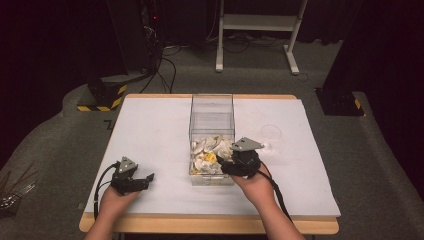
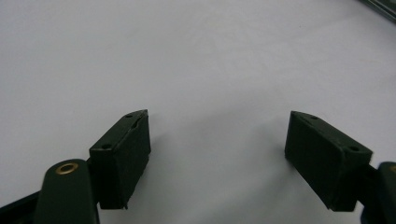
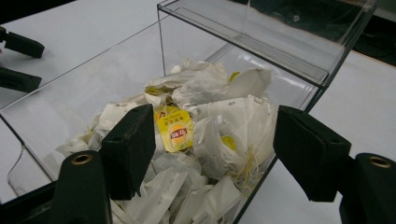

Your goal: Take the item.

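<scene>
A clear box point(image 1: 212, 117) stands at the middle of the white tabletop point(image 1: 150, 130), its near end heaped with crumpled white tea bags point(image 3: 205, 126); one carries a yellow tag point(image 3: 176, 130). The right gripper point(image 1: 224, 162) hangs at the box's near right corner, jaws spread wide over the heap and holding nothing. The left gripper point(image 1: 150, 178) rests low over bare tabletop, well left of the box, jaws also wide apart and empty. A clear glass point(image 1: 271, 135) stands just right of the box.
</scene>
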Demonstrator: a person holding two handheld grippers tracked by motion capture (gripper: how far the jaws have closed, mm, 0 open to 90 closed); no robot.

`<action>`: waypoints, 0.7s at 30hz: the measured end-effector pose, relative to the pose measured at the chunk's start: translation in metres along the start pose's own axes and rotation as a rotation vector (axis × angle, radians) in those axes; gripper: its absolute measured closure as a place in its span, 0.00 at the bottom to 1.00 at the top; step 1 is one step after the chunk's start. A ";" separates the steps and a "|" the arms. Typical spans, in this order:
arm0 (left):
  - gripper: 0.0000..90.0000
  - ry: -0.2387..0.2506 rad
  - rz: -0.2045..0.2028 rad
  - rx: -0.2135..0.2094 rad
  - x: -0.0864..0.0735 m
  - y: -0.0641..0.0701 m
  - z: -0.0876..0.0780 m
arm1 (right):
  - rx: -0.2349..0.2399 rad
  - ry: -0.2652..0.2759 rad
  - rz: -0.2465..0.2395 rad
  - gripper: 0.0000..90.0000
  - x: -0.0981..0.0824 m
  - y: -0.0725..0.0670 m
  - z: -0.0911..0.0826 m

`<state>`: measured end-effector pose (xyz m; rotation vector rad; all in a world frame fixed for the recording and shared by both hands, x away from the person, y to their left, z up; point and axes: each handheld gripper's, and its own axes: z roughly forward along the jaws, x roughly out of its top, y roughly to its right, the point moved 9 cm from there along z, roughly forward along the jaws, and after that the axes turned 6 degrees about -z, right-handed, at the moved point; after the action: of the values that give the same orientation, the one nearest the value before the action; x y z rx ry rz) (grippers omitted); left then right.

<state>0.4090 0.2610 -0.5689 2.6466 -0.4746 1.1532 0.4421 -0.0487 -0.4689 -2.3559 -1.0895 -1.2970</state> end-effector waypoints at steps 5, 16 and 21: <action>0.25 0.000 -0.005 -0.002 0.000 0.000 0.000 | 0.002 -0.033 -0.018 0.38 0.000 0.001 0.008; 0.25 0.000 -0.006 -0.002 0.000 0.000 0.000 | 0.010 -0.085 -0.058 0.48 0.000 0.003 0.019; 0.25 0.000 -0.006 -0.003 0.000 0.001 0.000 | 0.014 -0.117 -0.064 0.55 -0.001 0.004 0.023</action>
<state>0.4088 0.2605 -0.5690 2.6439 -0.4676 1.1502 0.4588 -0.0395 -0.4827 -2.4316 -1.2131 -1.1812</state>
